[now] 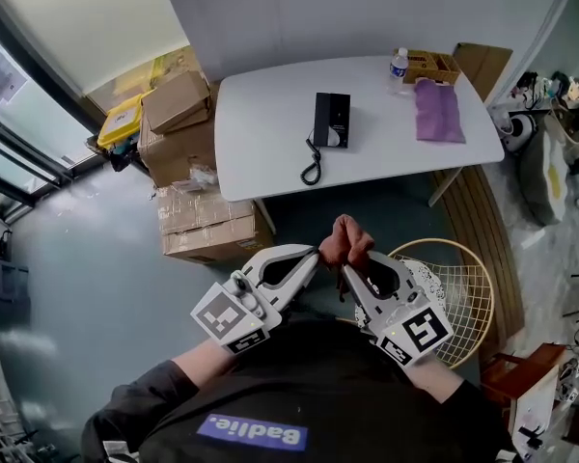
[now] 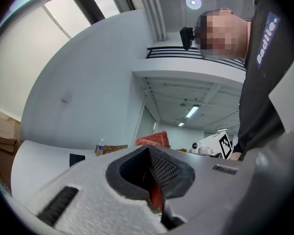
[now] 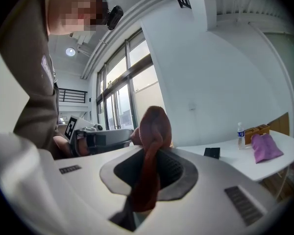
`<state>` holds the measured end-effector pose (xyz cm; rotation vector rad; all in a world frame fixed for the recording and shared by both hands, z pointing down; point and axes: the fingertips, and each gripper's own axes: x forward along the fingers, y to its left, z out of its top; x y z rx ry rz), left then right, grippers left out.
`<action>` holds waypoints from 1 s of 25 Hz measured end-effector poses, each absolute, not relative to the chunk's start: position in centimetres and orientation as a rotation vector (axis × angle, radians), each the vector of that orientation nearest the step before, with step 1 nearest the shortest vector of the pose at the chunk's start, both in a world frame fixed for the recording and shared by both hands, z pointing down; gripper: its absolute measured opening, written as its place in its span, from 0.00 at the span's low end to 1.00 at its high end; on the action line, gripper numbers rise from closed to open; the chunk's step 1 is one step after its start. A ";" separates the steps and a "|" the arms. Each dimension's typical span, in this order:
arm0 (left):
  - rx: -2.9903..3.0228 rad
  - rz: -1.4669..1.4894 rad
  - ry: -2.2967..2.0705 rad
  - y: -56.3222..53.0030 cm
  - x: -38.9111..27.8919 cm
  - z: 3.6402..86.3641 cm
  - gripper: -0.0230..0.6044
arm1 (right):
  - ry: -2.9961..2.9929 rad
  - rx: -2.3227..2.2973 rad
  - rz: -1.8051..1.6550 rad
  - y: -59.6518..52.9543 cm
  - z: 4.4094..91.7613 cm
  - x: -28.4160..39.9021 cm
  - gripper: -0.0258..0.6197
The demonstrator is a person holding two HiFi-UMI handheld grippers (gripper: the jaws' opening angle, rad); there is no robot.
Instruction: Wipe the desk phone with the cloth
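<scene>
Desk phone (image 1: 331,121) is sitting upper centre on the white table (image 1: 261,133). You are clenching left claw (image 1: 318,257) and right claw (image 1: 351,270) on one red cloth (image 1: 345,239), lower centre.

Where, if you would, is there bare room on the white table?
Bare: the table left of the desk phone, and the strip between phone and purple cloth. Crowded: the far right corner, with water bottle and wooden box.

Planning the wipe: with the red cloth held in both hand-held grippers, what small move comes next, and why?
Probably carry the red cloth forward toward the desk phone. The left hand-held gripper and right hand-held gripper are both shut on it, well short of the white table, so it cannot touch the phone yet.
</scene>
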<state>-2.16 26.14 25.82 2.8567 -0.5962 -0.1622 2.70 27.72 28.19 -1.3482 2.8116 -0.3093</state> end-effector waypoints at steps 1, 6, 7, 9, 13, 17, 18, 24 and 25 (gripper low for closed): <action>2.855 -0.168 -0.590 25.7 -2.0 25.8 0.04 | 2.812 -1.350 -0.319 27.2 28.3 2.8 0.15; 2.844 -0.207 -0.560 21.7 -2.0 26.2 0.04 | 2.813 -1.404 -0.342 23.6 28.9 2.9 0.15; 2.841 -0.212 -0.545 20.6 -1.9 26.3 0.04 | 2.814 -1.424 -0.341 22.6 29.0 2.9 0.15; 2.836 -0.210 -0.509 18.3 -1.7 26.6 0.04 | 2.810 -1.465 -0.341 20.2 29.1 3.0 0.15; 2.861 -0.219 -0.440 13.1 -1.8 26.5 0.04 | 2.794 -1.525 -0.344 15.2 28.8 2.5 0.15; 2.848 -0.240 -0.362 8.4 -2.1 26.1 0.04 | 2.783 -1.584 -0.357 10.4 28.7 1.8 0.15; 2.844 -0.227 -0.346 7.3 -2.2 26.1 0.04 | 2.781 -1.597 -0.363 9.4 28.7 1.6 0.15; 2.835 -0.221 -0.278 2.4 -2.8 26.4 0.04 | 2.767 -1.670 -0.398 5.0 29.1 0.9 0.15; 2.832 -0.224 -0.274 1.8 -2.8 26.5 0.04 | 2.767 -1.676 -0.400 4.5 29.2 0.9 0.15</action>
